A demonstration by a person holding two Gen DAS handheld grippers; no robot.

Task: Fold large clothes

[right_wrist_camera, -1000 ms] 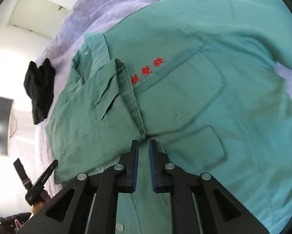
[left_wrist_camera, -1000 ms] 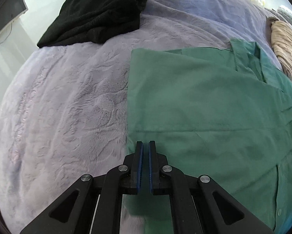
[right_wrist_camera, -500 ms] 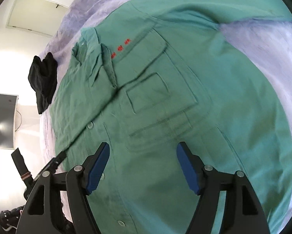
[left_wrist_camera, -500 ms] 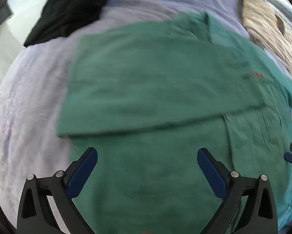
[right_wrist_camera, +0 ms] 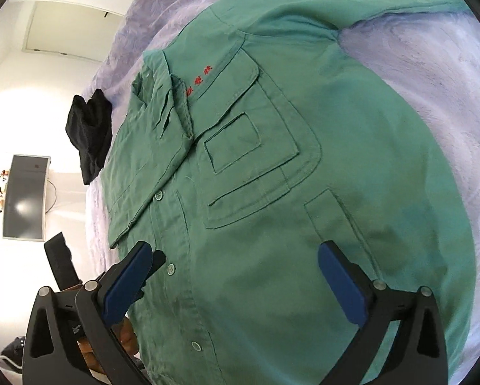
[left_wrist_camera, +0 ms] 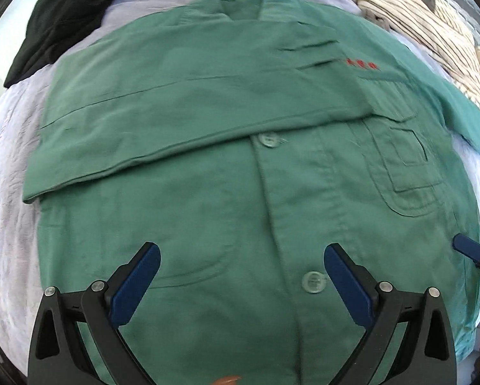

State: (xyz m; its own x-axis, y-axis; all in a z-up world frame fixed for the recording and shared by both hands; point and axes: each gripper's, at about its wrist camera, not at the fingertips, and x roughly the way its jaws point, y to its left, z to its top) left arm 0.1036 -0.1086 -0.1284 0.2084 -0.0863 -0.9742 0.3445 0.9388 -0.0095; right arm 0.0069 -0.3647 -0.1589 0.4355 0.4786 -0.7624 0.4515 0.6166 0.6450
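From the left wrist view, the left gripper hangs with its jaws spread wide and empty over the lower front of the green work shirt, which lies on the lilac plush blanket. Ahead of it, one sleeve is folded across the chest (probably to narrow the shirt).

From the right wrist view, the right gripper is likewise splayed, holding nothing, just short of the chest pocket; its far sleeve lies unfolded beyond.

Both wrist views look closely down on the green shirt, seemingly from its hem.
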